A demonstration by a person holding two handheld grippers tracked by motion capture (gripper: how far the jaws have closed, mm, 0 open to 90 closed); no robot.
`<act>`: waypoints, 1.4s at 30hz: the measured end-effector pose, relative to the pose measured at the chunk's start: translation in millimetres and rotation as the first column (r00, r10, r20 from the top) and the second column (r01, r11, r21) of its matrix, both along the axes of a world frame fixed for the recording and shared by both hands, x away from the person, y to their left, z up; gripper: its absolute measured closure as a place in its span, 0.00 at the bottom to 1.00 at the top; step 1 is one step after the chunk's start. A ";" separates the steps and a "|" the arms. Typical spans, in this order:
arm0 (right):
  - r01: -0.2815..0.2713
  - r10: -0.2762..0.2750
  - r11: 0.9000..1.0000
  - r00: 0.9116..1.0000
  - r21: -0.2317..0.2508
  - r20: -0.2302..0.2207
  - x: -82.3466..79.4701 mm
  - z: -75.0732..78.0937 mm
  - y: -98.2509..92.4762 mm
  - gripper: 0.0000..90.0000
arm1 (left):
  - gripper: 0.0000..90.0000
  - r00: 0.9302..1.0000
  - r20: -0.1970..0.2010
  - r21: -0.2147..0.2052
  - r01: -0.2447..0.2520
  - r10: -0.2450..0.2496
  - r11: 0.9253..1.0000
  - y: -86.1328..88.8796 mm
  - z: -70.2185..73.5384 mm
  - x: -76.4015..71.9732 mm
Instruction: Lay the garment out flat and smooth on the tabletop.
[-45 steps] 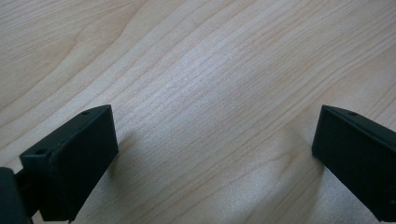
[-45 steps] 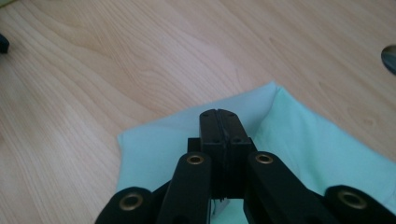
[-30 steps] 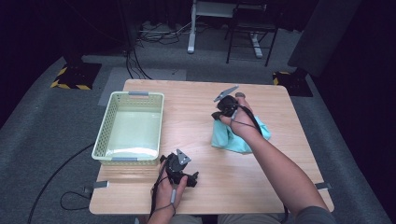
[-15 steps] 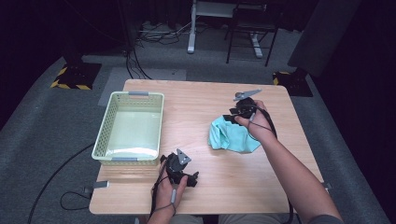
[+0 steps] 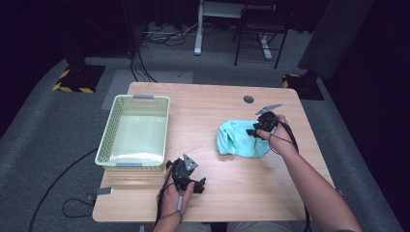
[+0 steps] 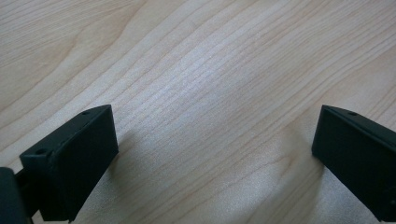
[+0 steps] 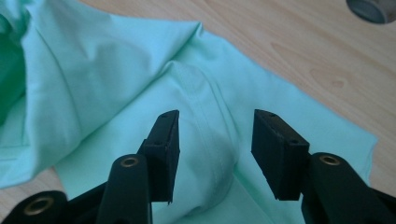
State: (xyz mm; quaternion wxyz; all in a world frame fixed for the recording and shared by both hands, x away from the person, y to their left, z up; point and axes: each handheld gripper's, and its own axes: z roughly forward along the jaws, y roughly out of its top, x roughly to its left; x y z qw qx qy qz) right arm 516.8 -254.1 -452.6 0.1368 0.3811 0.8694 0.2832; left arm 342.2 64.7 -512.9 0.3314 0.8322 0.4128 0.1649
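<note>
Cloth (image 5: pixel 239 138), turquoise, crumpled, lying right of centre on wooden table (image 5: pixel 208 111); no label or writing readable on it. Right gripper (image 5: pixel 255 130) sits over the cloth's right edge; in the right gripper view its 2 jaws have just been opening and stand partly apart above a raised fold, pads not pressing it. Left gripper (image 5: pixel 191 182) rests at the near edge, jaws spread wide over bare wood, holding nothing. Basket (image 5: pixel 109 133), pale green, stands at far left.
</note>
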 end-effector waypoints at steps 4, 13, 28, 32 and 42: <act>-0.010 0.009 1.000 0.999 -0.028 -0.038 1.5 -13.5 0.9 0.67 | 0.00 1.000 0.000 0.000 0.000 0.000 1.000 0.0 0.0 0.0; -0.081 0.080 0.994 0.997 -0.075 -0.013 -13.2 0.9 7.4 0.99 | 0.00 1.000 0.000 0.001 0.000 0.000 1.000 0.1 0.1 -0.3; -0.193 0.192 0.981 0.969 -0.011 0.154 -81.3 66.1 -3.2 0.98 | 0.00 1.000 -0.001 -0.001 -0.003 0.003 1.000 -0.1 -0.1 -0.4; -0.226 0.226 0.974 0.960 -0.015 0.166 -100.7 65.9 -5.2 0.98 | 0.00 1.000 -0.001 -0.002 -0.006 0.006 1.000 -0.3 -0.1 -0.7; -0.410 0.410 0.912 0.911 -0.007 -0.038 -156.2 33.1 -17.0 0.68 | 0.00 1.000 -0.002 -0.002 -0.010 0.010 1.000 -0.4 -0.1 -1.1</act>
